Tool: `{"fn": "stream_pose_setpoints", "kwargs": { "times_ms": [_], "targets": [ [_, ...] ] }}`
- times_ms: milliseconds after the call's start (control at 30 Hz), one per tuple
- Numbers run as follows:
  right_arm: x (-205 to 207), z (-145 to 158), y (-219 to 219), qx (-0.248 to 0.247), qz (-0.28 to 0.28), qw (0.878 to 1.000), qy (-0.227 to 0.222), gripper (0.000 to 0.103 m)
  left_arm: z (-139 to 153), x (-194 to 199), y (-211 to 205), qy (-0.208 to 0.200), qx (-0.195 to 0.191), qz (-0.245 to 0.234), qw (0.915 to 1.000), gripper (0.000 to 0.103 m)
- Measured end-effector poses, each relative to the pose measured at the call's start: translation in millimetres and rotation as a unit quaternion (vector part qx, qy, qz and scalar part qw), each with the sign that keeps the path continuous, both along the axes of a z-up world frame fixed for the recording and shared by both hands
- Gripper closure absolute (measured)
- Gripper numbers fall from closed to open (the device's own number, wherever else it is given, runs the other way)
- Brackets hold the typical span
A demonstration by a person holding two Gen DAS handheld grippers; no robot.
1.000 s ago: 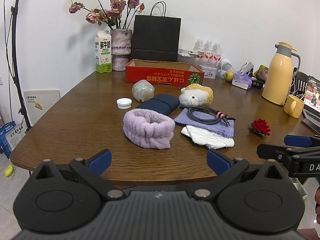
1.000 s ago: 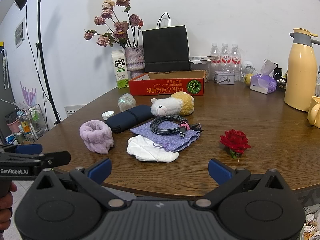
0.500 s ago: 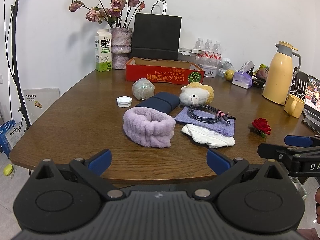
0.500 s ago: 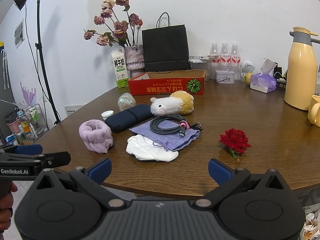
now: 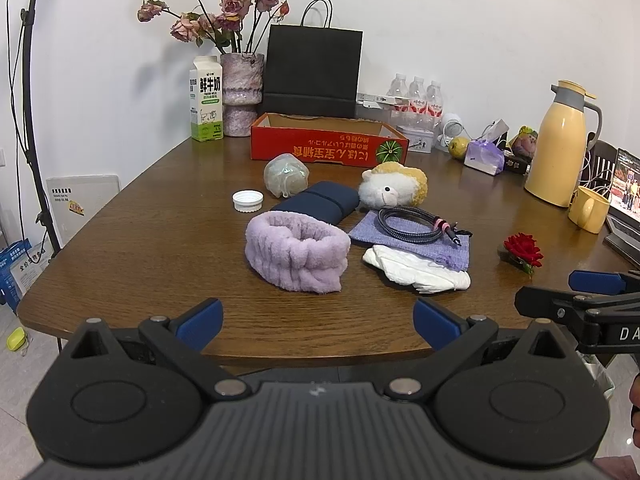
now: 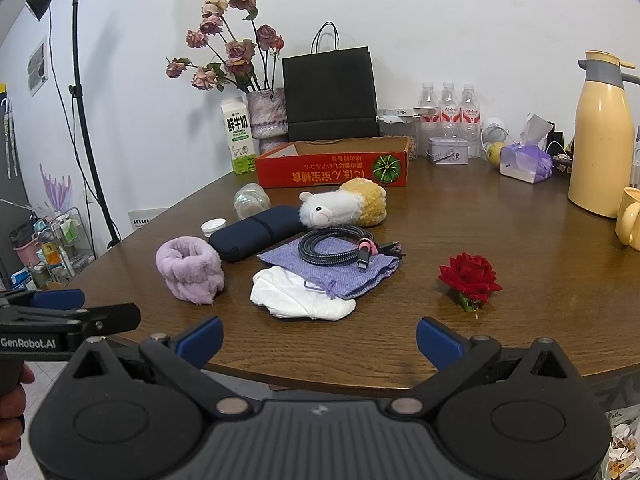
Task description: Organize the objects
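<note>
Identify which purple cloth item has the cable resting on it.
The flat purple pouch: the coiled cable lies on it. The fluffy headband stands apart to its left with nothing on it.

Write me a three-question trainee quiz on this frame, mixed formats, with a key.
1. True or false: the coiled cable lies on the purple pouch.
2. Multiple choice: what sits nearest the right gripper? A) the red rose B) the white cloth C) the milk carton
3. Fill in: both the left gripper and the right one are ____ and hold nothing.

Key: 1 true; 2 B; 3 open.
</note>
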State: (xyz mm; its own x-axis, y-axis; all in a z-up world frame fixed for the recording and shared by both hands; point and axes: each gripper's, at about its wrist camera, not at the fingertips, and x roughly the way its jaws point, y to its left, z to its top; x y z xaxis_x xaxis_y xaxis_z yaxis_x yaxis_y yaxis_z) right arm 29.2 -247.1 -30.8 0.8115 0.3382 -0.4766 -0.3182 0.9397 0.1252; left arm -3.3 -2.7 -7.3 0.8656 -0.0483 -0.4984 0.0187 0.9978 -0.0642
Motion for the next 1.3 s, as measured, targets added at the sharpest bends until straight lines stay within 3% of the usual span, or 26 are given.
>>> {"fn": "stream_pose_setpoints", "kwargs": {
  "times_ms": [933,1300],
  "targets": [
    [33.0,-20.6,-23.4,-0.029,-0.035,0.999,0.024,0.0,-10.5,30.7,0.0,0.023,0.015,0.008,0.9996,0.0],
    [67.5,-17.7,-42.2,-0.057,-0.061,0.997,0.002,0.004,-7.1,54.4,4.0,0.019,0.023,0.021,0.9993,0.0]
  ]
}}
